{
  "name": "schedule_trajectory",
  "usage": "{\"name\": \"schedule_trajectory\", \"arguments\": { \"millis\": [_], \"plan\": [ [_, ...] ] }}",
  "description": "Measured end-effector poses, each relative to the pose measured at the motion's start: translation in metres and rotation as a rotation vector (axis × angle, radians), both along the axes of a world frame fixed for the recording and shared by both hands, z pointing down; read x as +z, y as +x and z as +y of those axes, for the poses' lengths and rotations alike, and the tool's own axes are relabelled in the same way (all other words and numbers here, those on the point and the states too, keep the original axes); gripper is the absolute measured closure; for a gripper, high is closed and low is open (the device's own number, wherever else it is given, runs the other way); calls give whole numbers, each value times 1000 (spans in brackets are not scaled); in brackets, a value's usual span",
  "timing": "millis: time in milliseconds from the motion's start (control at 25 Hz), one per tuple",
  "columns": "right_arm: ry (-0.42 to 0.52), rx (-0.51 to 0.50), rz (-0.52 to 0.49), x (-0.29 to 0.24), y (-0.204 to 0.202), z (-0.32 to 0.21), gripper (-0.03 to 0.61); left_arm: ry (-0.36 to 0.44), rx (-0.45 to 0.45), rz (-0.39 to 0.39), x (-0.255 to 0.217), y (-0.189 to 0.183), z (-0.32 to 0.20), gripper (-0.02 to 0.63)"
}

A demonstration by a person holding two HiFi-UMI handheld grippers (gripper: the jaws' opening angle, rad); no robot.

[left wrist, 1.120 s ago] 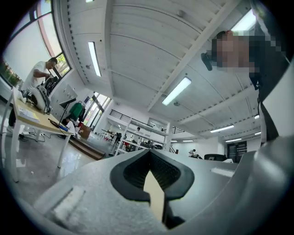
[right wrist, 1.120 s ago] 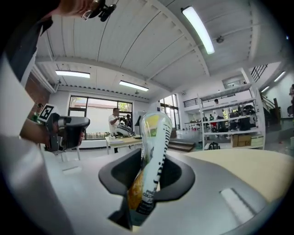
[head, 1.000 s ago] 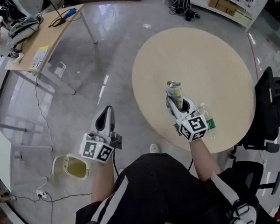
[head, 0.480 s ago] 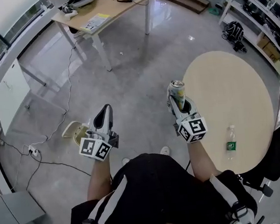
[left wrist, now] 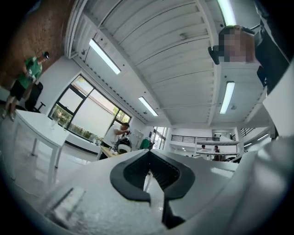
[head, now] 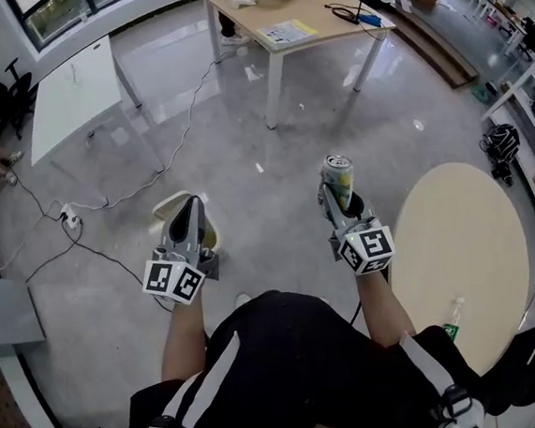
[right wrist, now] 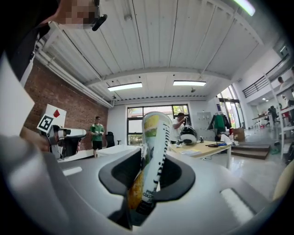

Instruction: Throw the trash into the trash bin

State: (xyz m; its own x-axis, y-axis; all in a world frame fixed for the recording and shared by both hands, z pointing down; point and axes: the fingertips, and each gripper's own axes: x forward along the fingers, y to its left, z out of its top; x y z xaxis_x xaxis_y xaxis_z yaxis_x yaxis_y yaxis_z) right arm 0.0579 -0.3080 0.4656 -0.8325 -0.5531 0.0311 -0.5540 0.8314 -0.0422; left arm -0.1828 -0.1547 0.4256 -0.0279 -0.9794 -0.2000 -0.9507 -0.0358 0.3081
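My right gripper (head: 339, 198) is shut on a yellow-green drink can (head: 337, 175), held upright over the grey floor, left of the round table (head: 472, 236). In the right gripper view the can (right wrist: 154, 151) stands between the jaws of the right gripper (right wrist: 149, 167), its top pointing away from me. My left gripper (head: 190, 211) is shut and empty, its jaws closed together in the left gripper view (left wrist: 149, 158). It hangs over a cream trash bin (head: 164, 208) on the floor and hides most of it.
A plastic bottle (head: 452, 317) lies on the round table near its front edge. A wooden desk (head: 301, 28) stands at the back, a white table (head: 72, 86) at the left. Cables (head: 106, 203) run across the floor. People stand in the distance.
Both grippers have swung left, away from the round table, with the can still in the right one. The trash bin now lies under the left gripper.
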Motion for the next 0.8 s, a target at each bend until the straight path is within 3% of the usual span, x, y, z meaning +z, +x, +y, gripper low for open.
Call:
{"name": "schedule_trajectory", "arguments": {
  "millis": [320, 600, 800],
  "plan": [
    [12, -226, -59, -9, -144, 54, 482, -26, -211, -49, 0, -93, 92, 611],
    [-44, -352, -79, 4, -229, 97, 482, -40, -379, -36, 13, -159, 170, 611],
    [-111, -427, -90, 14, -277, 122, 482, -48, -459, -14, 28, -182, 198, 611]
  ]
}}
